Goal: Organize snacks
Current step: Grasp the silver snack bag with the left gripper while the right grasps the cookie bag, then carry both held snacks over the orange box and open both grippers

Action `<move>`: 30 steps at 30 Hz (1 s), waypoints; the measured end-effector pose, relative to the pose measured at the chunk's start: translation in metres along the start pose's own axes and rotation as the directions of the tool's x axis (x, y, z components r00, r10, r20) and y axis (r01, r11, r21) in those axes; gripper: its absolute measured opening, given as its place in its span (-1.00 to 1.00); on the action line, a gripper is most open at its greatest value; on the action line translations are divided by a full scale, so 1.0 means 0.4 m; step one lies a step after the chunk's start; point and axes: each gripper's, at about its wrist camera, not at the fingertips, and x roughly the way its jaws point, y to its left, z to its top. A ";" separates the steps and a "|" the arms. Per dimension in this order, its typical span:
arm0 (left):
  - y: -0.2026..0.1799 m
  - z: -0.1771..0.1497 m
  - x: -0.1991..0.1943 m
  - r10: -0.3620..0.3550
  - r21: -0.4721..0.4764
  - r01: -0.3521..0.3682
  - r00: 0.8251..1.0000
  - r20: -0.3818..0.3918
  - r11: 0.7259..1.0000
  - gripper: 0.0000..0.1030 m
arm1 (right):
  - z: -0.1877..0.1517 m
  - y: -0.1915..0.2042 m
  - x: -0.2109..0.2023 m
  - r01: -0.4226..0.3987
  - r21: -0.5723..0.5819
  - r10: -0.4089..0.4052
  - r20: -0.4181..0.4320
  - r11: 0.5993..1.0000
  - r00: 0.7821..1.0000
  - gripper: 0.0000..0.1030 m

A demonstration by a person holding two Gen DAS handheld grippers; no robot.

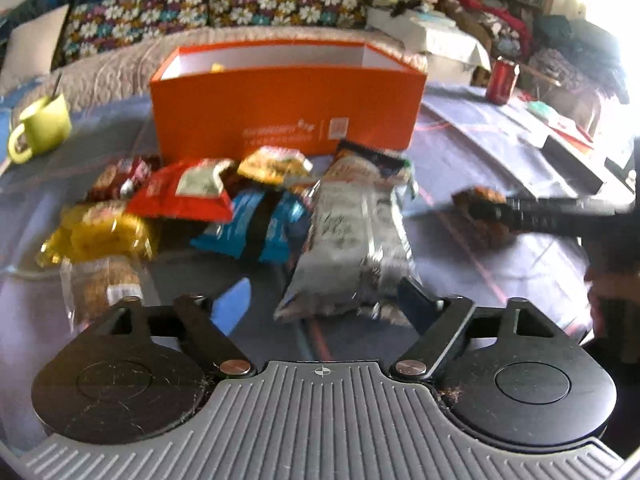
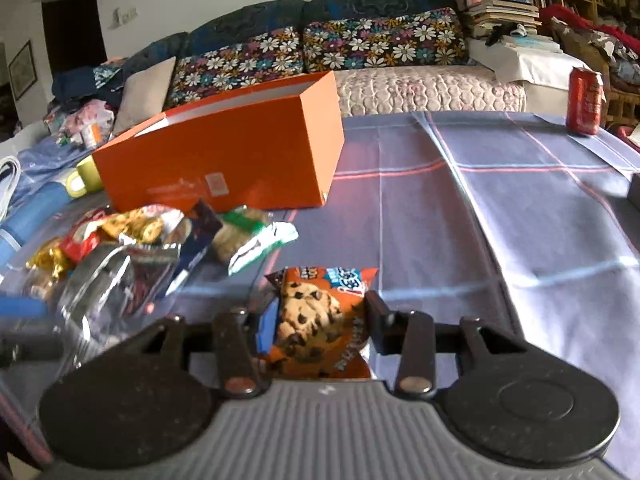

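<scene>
Snacks (image 1: 224,208) lay heaped on the checked tablecloth (image 2: 500,208) just in front of the orange box (image 1: 286,106). The right gripper (image 2: 320,316) was clamped on a cookie packet (image 2: 316,320), while the left gripper (image 1: 316,300) stood spread wide at a silver bag (image 1: 352,240).

The left black two-finger gripper (image 1: 320,300) sat low in its own wrist view, its jaws spread wide, the right finger (image 1: 416,300) showing near the frame's centre while the other was hard to make out. The right black two-finger gripper (image 2: 320,312) filled the bottom of its own view, jaws drawn in against something held between them. In the left view it reached in blurred from the right edge (image 1: 492,212), a hand (image 1: 612,284) dimly behind it.
</scene>
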 end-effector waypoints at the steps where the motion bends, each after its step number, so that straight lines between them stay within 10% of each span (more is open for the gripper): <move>1: -0.007 0.008 0.003 -0.005 0.009 0.005 1.000 0.008 1.000 0.15 | -0.003 -0.001 -0.004 0.000 0.000 0.000 -0.001 1.000 1.000 -0.17; 7: -0.047 0.047 0.089 0.035 0.068 -0.036 0.999 0.003 0.997 0.15 | 0.002 -0.015 -0.018 -0.022 0.062 0.022 0.014 0.998 1.000 0.33; 30: -0.063 0.001 0.065 0.036 0.098 -0.033 0.999 -0.029 0.995 -0.46 | -0.015 0.010 -0.015 0.022 -0.051 -0.023 -0.022 0.998 0.999 0.45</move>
